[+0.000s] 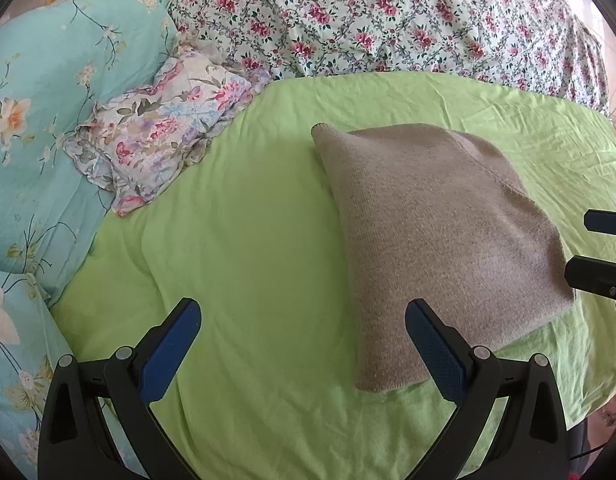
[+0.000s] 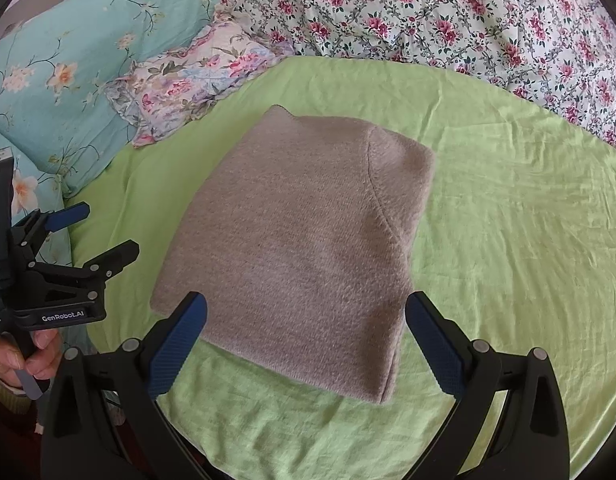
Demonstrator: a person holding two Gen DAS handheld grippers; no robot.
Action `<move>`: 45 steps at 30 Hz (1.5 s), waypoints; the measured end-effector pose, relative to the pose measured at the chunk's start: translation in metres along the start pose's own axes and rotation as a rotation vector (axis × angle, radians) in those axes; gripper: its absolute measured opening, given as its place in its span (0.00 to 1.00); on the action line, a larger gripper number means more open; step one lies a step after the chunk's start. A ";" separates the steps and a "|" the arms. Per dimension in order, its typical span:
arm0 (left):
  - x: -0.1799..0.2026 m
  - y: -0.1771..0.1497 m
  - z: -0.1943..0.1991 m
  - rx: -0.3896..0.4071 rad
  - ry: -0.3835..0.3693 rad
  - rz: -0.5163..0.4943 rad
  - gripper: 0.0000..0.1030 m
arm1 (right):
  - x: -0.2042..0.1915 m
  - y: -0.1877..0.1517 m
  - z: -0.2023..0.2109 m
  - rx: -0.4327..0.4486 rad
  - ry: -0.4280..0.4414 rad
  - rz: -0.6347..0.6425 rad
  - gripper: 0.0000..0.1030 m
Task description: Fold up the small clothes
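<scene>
A bed covered by a wrinkled lime-green sheet (image 2: pixel 507 216) carries a turquoise floral quilt (image 1: pixel 48 128) along its left side, a small pastel floral pillow (image 1: pixel 160 136) beside that quilt, and a white rose-print duvet (image 2: pixel 447 12) across the far edge, under daylight.

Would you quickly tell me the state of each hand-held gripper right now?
Left hand-held gripper: open, holding nothing.
Right hand-held gripper: open, holding nothing, above the folded grey knit.

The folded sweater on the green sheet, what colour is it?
The sweater is plain greyish-brown, without pattern. It shows best in the right wrist view.
</scene>
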State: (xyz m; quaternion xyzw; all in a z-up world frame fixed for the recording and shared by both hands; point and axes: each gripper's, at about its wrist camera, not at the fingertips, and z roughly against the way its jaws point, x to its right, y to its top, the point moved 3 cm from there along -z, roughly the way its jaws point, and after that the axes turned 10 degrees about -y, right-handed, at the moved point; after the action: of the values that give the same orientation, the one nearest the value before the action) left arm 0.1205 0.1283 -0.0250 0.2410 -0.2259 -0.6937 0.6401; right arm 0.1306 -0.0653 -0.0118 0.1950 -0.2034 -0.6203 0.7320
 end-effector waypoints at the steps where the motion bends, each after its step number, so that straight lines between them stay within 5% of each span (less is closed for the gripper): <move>1: 0.000 0.001 -0.001 -0.001 0.002 0.000 0.99 | 0.000 0.001 -0.001 -0.001 -0.001 0.001 0.97; 45: 0.008 0.015 -0.013 0.000 0.010 -0.025 0.99 | 0.017 0.008 -0.009 -0.002 0.006 -0.010 0.97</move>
State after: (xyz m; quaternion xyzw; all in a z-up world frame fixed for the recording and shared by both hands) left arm 0.1396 0.1196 -0.0257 0.2475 -0.2199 -0.7002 0.6325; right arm 0.1443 -0.0805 -0.0145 0.1972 -0.1994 -0.6234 0.7299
